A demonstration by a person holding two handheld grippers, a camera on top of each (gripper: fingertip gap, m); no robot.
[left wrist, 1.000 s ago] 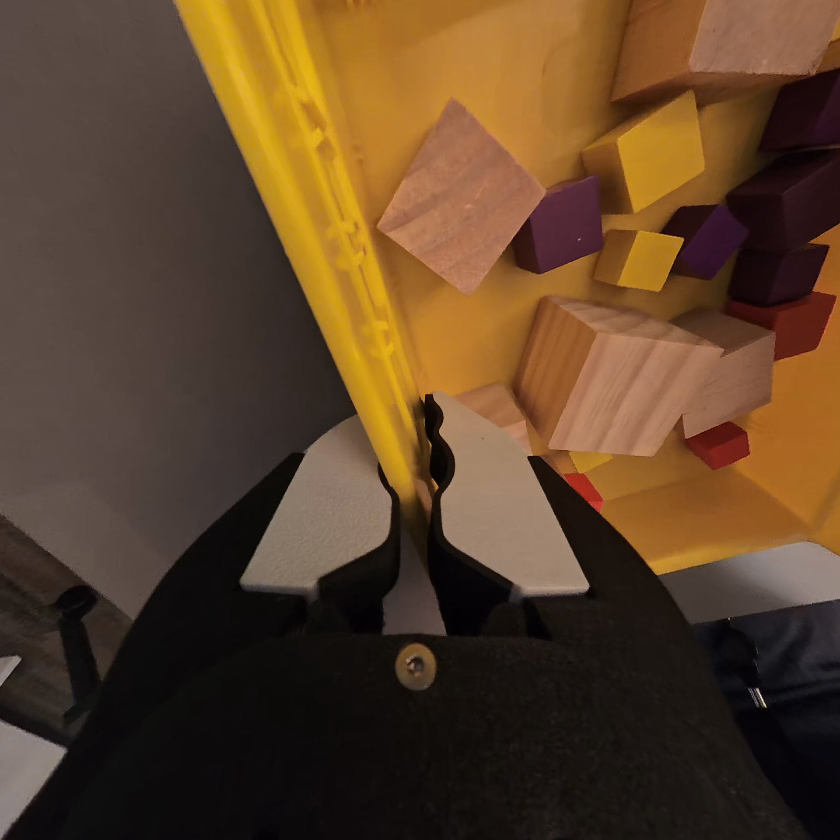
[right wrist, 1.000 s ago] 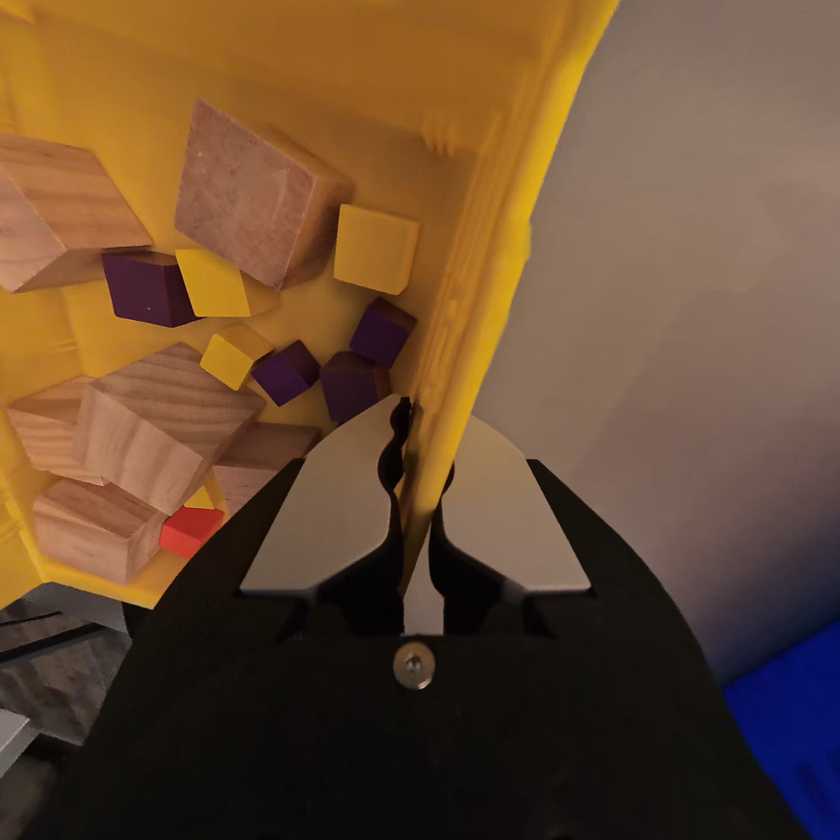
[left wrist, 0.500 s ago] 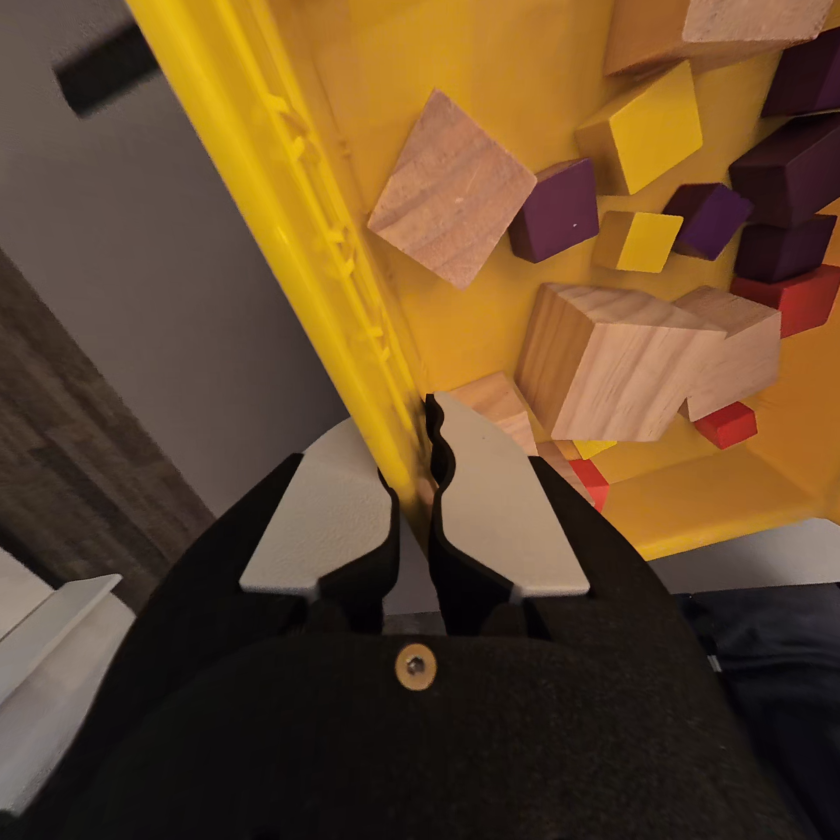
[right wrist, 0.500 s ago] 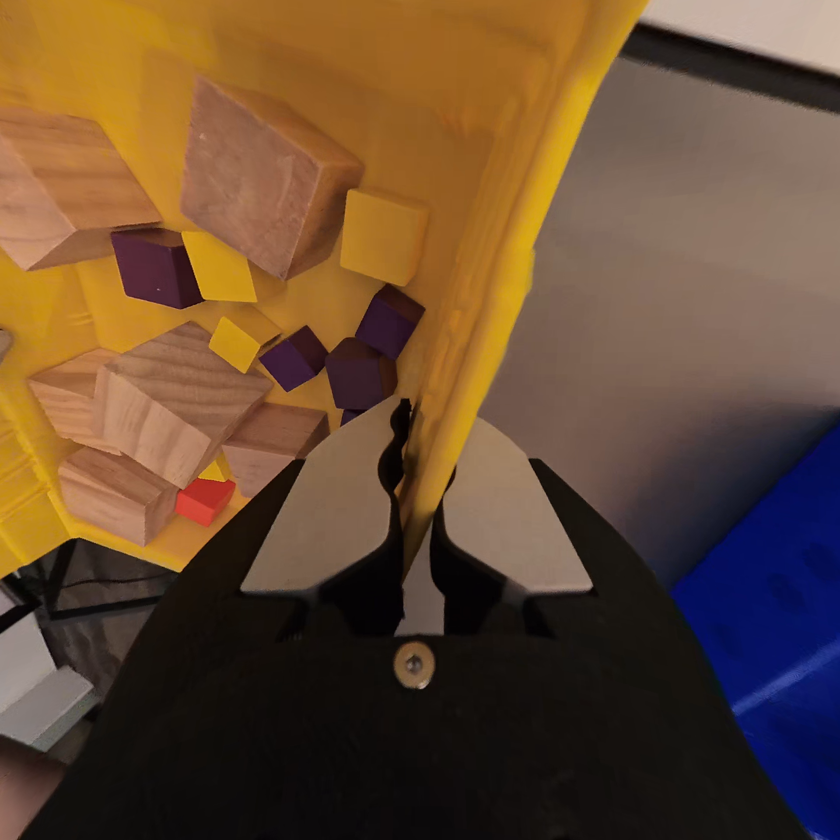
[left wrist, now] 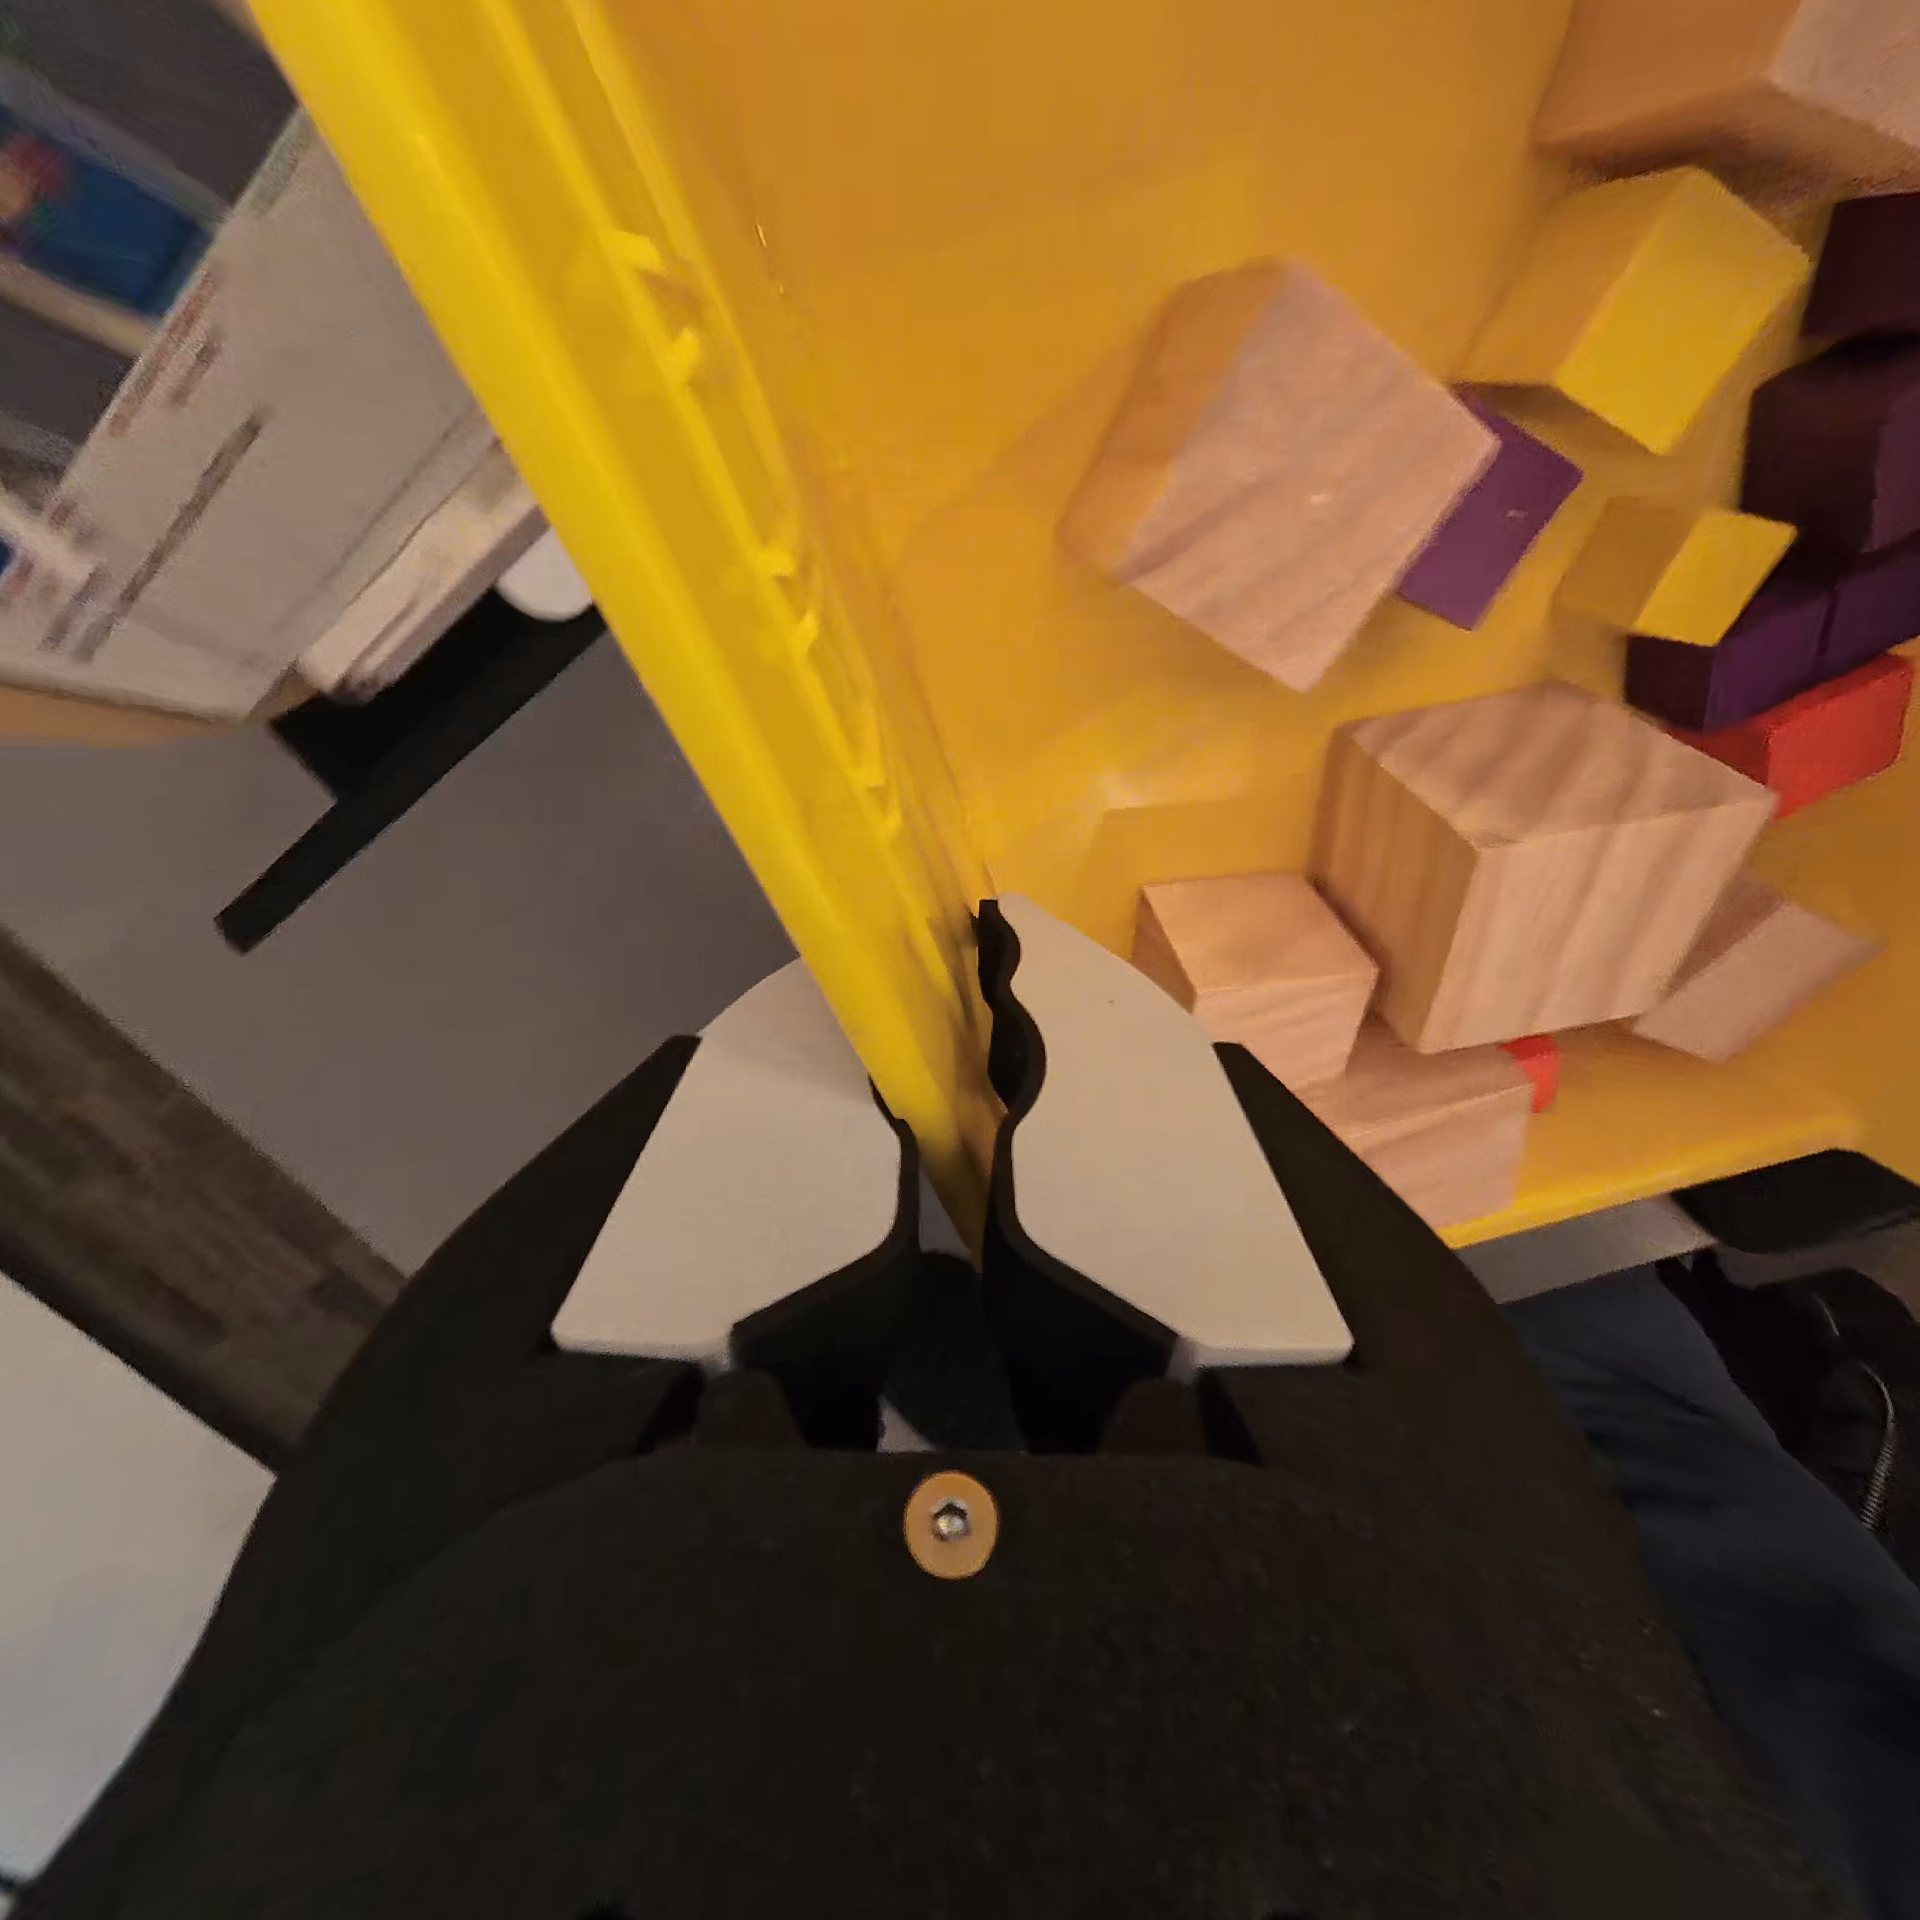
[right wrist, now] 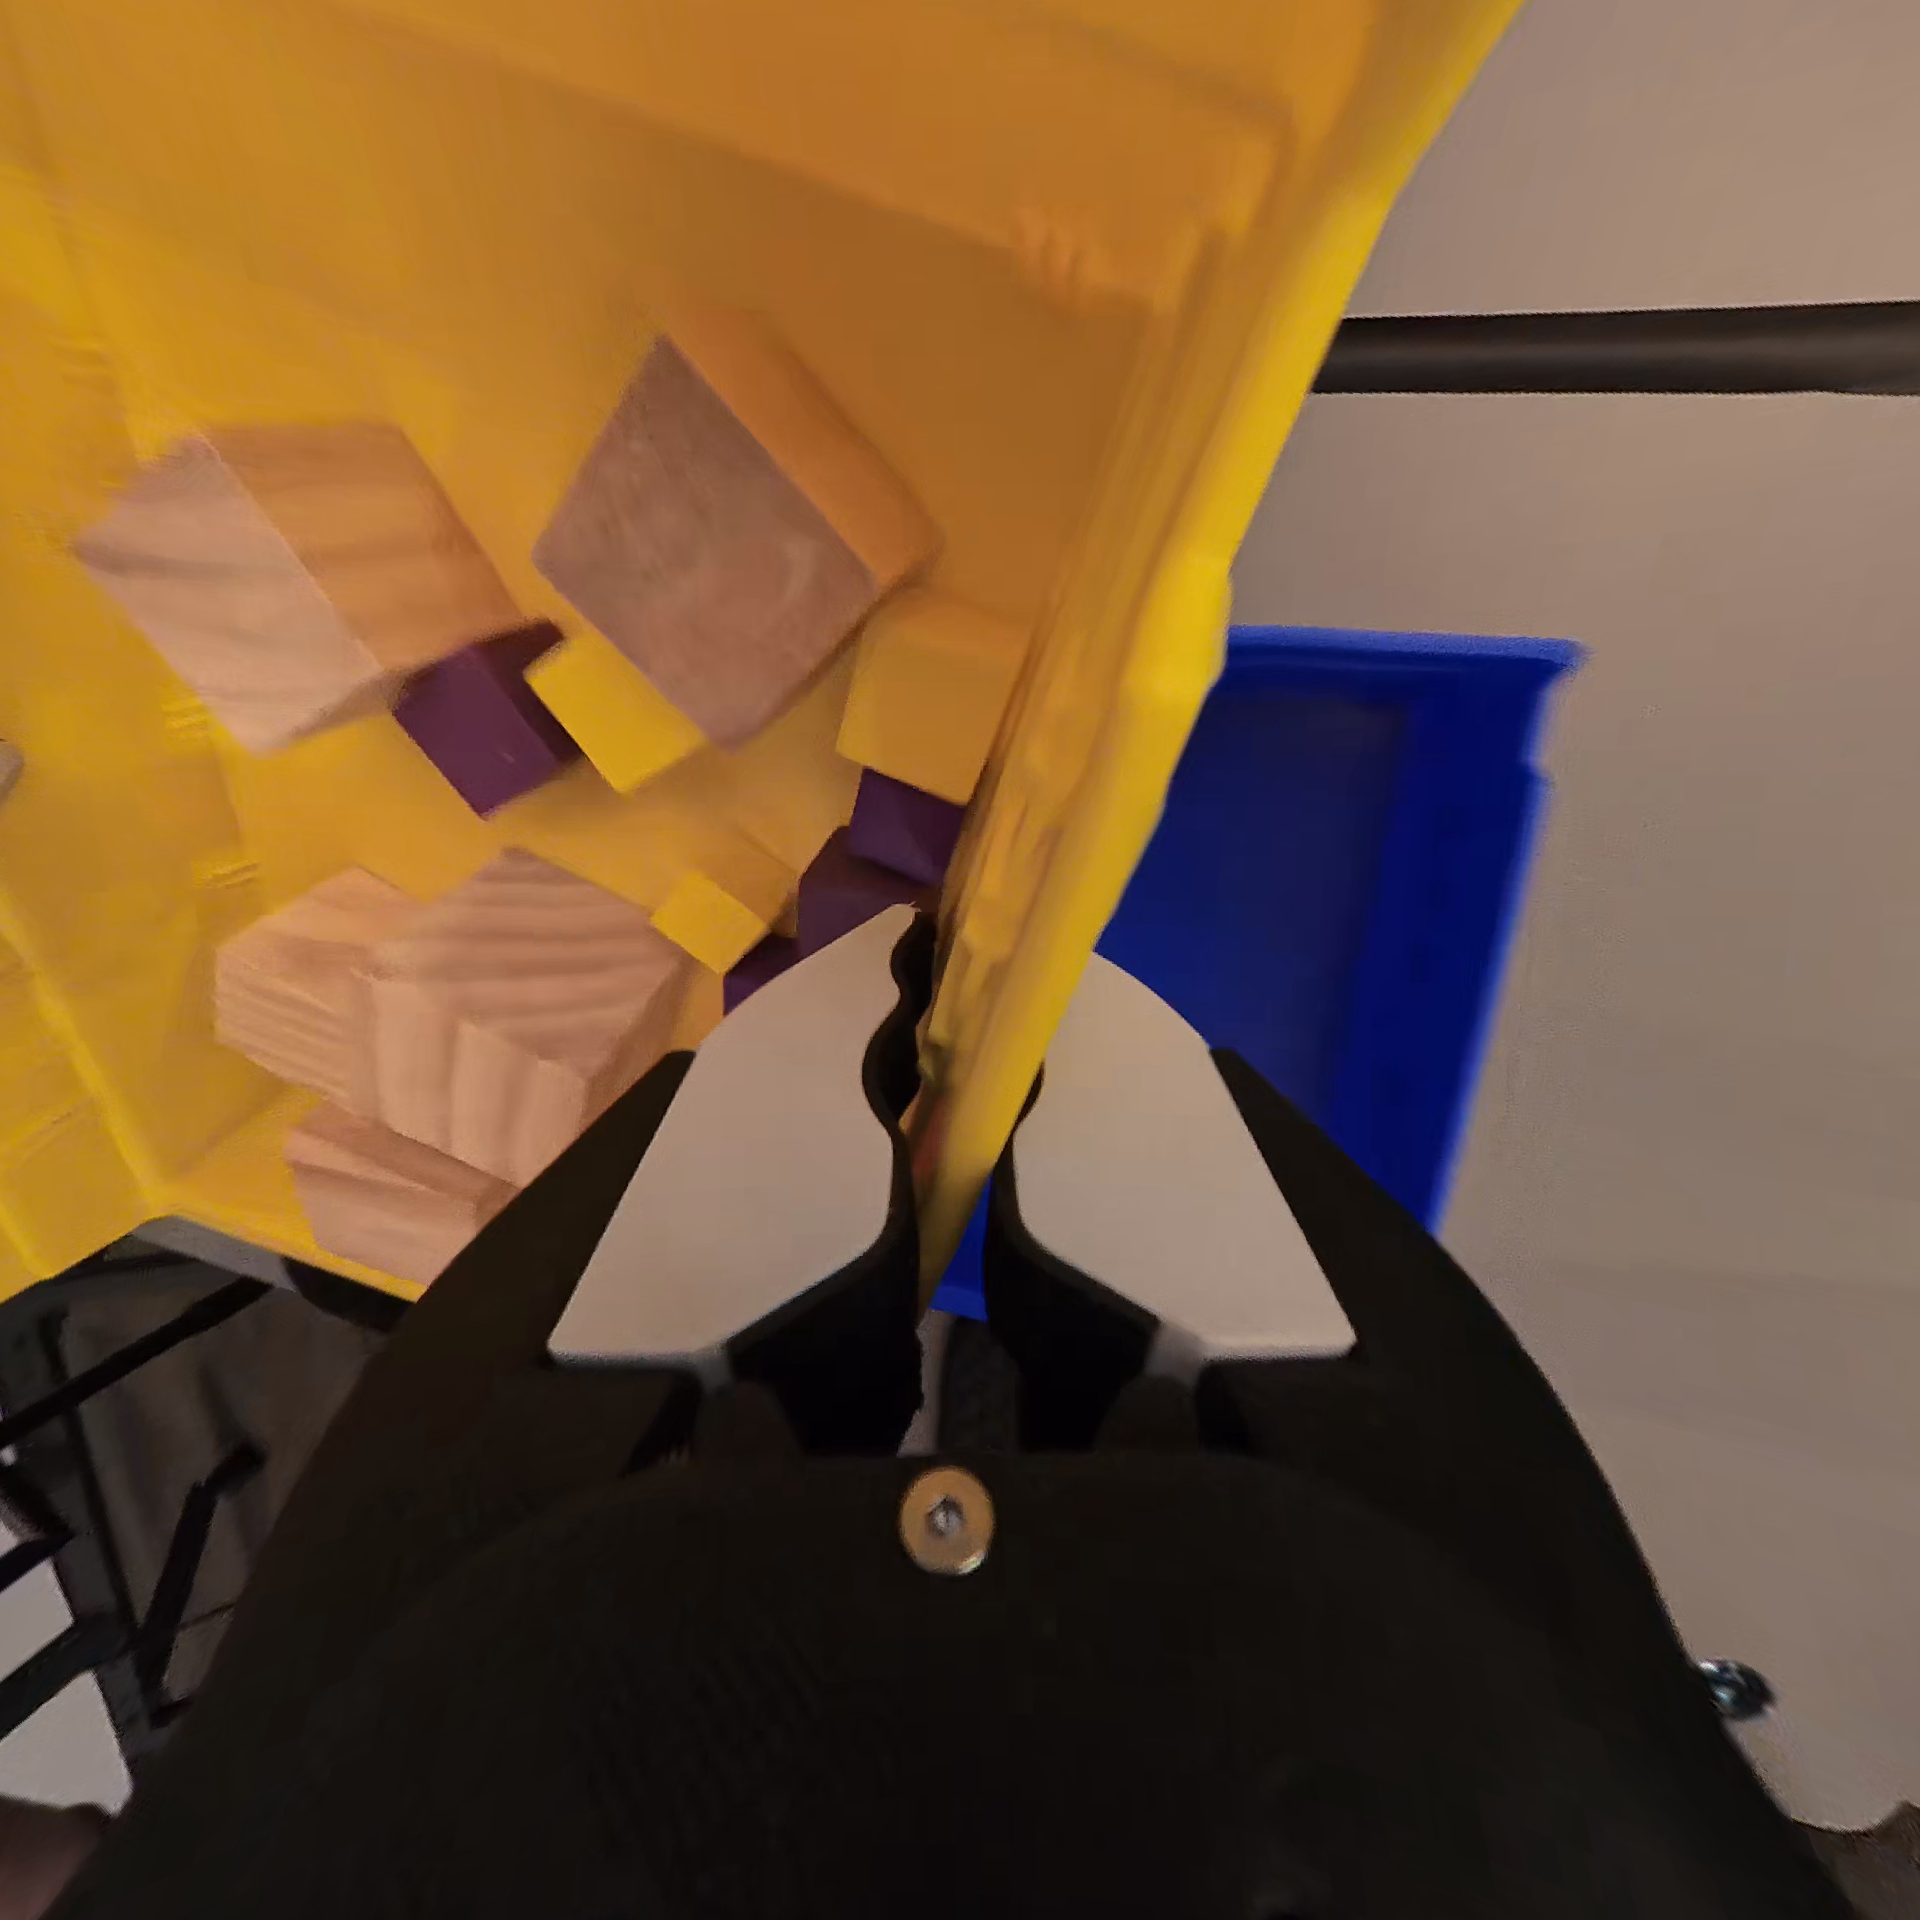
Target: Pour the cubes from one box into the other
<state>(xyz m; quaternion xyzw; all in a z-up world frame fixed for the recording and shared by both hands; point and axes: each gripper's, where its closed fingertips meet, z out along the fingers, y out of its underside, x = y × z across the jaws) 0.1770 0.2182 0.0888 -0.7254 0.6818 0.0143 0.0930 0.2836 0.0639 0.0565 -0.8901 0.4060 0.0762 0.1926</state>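
Note:
I hold a yellow plastic box [left wrist: 935, 260] between both grippers, lifted off the table. My left gripper [left wrist: 961, 997] is shut on its left wall. My right gripper [right wrist: 940, 997] is shut on the right wall of the yellow box [right wrist: 1122, 727]. Inside lie several cubes: big plain wooden ones [left wrist: 1288, 478] [right wrist: 717, 561], and small purple [right wrist: 478, 717], yellow [left wrist: 1662, 312] and red [left wrist: 1808, 727] ones. They are bunched toward the near end. A blue box [right wrist: 1351, 883] stands on the table behind the yellow wall in the right wrist view; its inside is mostly hidden.
The pale table top [right wrist: 1714, 935] lies to the right of the blue box. A dark bar [right wrist: 1662, 358] runs across the back. In the left wrist view, a white shelf unit [left wrist: 208, 447] and a black table leg [left wrist: 395, 769] show at the left.
The yellow box has been carried and tipped: the background has swung, the blue box has come fully into the right wrist view, and the cubes have slid closer together. Both grips hold.

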